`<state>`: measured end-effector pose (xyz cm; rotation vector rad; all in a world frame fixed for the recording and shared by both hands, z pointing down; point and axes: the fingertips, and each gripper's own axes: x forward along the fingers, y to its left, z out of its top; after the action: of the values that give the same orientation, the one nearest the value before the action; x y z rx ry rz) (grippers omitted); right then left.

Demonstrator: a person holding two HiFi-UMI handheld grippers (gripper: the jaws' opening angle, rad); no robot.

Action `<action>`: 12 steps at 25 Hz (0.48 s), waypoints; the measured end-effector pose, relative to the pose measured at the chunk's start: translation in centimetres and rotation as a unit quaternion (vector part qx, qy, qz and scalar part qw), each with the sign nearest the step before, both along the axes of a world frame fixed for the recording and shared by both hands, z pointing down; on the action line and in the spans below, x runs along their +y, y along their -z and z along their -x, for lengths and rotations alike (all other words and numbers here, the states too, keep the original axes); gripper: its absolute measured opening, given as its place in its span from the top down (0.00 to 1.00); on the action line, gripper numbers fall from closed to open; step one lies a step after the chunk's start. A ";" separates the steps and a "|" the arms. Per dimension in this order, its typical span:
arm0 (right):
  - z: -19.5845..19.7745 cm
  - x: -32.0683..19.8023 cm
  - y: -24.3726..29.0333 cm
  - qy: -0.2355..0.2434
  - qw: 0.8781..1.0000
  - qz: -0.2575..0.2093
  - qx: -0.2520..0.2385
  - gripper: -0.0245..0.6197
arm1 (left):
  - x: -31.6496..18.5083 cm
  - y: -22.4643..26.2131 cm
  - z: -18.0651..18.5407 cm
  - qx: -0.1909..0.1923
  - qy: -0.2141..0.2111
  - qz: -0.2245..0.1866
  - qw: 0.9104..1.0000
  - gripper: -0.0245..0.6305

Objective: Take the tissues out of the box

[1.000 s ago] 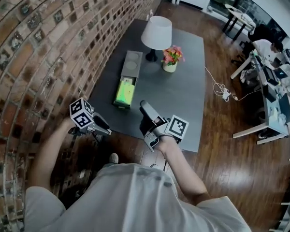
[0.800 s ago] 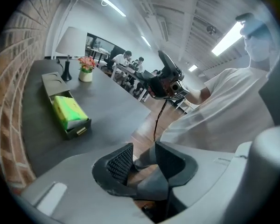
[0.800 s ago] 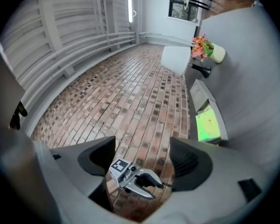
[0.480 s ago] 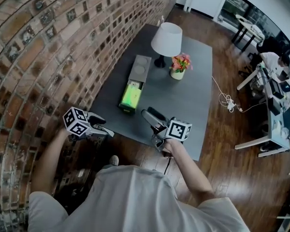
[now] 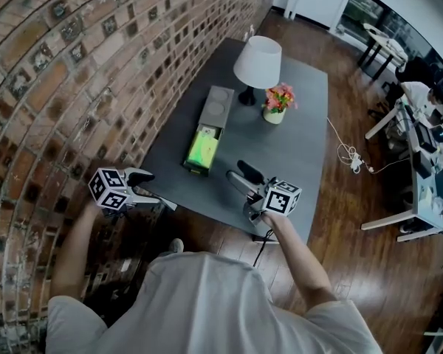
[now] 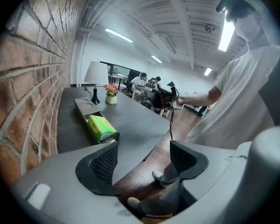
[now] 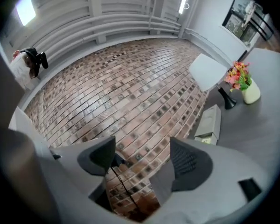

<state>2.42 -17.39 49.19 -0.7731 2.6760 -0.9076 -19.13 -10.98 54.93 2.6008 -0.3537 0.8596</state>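
The tissues (image 5: 201,147) lie in the box (image 5: 218,106) on the table (image 5: 299,142), lamp (image 5: 258,61) and flowers (image 5: 279,98) behind

Bright, even light from ceiling strip lights (image 6: 119,35), soft glare on the wooden floor (image 5: 369,264), faint shadows; fisheye bends the brick wall (image 5: 44,87), corners vignette dark in both gripper views.

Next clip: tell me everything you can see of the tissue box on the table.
The tissue box is a long, grey, rectangular case lying flat on the dark grey table, on the side nearer the brick wall, with its far end toward the lamp. A grey top with a round recess covers the far half. The near half is open and shows a bright green tissue pack inside. Nothing but the table touches it.
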 end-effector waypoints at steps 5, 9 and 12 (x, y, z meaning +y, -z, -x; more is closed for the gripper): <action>-0.8 0.8 -0.8 0.016 0.999 -0.023 0.037 0.40 | -1.7 -0.3 -0.9 -0.009 -0.006 -0.012 1.000 0.38; -1.4 0.9 -1.6 0.013 0.997 -0.035 0.074 0.40 | -3.1 -1.0 -2.3 -0.021 -0.030 -0.022 0.999 0.31; -2.0 1.0 -2.2 0.001 0.994 -0.045 0.101 0.40 | -4.4 -1.2 -3.4 -0.027 -0.047 -0.028 0.998 0.29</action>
<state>4.43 -16.44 51.36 -0.8858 2.8684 -0.7398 -15.72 -15.43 56.08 2.6684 -0.2744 0.9665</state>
